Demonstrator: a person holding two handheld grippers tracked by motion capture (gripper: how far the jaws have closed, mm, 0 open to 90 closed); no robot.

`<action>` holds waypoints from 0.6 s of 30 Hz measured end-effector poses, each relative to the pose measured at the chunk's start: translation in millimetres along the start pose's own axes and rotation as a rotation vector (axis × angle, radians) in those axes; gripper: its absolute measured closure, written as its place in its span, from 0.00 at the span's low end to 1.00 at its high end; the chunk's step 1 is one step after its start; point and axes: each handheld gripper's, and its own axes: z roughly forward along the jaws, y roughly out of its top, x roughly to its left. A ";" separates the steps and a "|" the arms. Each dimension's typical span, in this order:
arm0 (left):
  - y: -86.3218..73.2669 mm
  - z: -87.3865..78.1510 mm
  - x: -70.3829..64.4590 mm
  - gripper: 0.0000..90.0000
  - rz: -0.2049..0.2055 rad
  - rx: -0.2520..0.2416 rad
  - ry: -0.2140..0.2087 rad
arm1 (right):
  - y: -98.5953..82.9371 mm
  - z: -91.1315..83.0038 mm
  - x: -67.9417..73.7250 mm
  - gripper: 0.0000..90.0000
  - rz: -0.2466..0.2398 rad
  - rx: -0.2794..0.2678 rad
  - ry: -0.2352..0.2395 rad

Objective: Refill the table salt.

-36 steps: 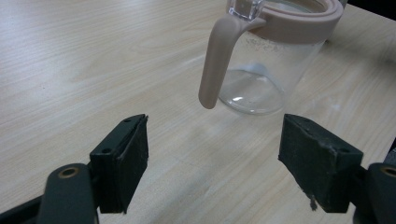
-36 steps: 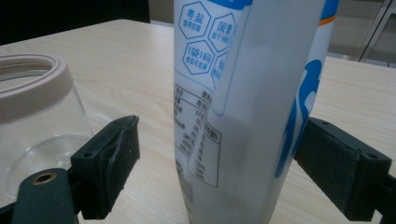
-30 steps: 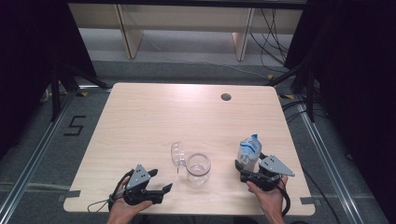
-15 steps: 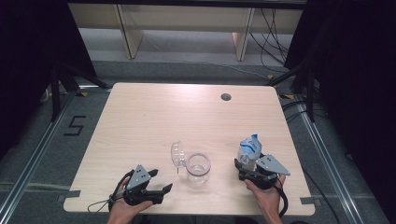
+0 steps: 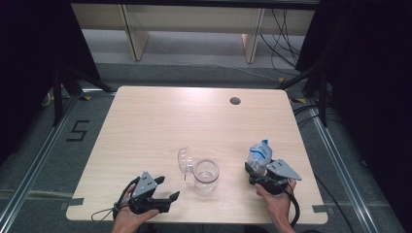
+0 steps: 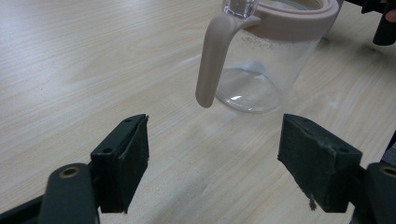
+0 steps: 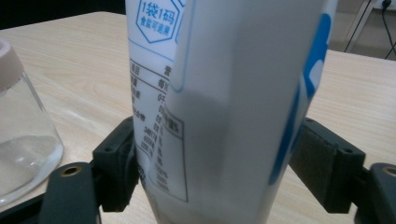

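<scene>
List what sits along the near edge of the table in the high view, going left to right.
Left tool → open clear lid → glass jar → white-and-blue pouch → right tool's grey plate.

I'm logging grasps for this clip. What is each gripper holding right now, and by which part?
The right gripper has its jaws on the lower body of the white and blue bag. The left gripper is open and holds nothing; the glass jar stands ahead of it.

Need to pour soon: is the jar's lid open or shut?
Open: the clear lid stands flipped up beside the glass jar, leaving its mouth uncovered.
</scene>
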 end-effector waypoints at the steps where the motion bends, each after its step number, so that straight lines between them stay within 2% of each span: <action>1: 0.0 0.1 -0.1 0.27 0.000 0.000 0.000 | 0.2 -0.8 1.0 0.29 0.000 0.001 -0.012; 3: -0.1 0.9 -1.2 0.27 -0.010 -0.009 -0.002 | -0.6 1.3 0.7 0.29 -0.003 -0.006 -0.002; 4: 0.0 0.3 -0.6 0.27 0.000 0.001 -0.001 | -0.5 0.3 1.2 0.29 -0.009 0.011 -0.015; 9: 0.0 0.6 -0.9 0.27 -0.001 -0.001 -0.002 | -1.5 1.9 0.6 0.32 -0.006 0.007 -0.013; 13: -0.3 1.1 -0.8 0.27 0.000 -0.007 -0.005 | -2.4 3.3 0.9 0.34 0.008 0.005 0.005; 14: 0.1 0.5 -0.2 0.27 0.017 -0.002 -0.004 | -2.5 3.4 0.4 0.34 0.003 0.013 0.009; 16: -0.2 1.1 -1.0 0.27 -0.001 -0.006 -0.004 | -3.0 3.8 0.7 0.35 -0.001 0.012 -0.001; 18: 0.1 0.6 -0.6 0.27 0.015 -0.001 -0.003 | -3.5 4.5 1.1 0.35 -0.004 0.003 -0.002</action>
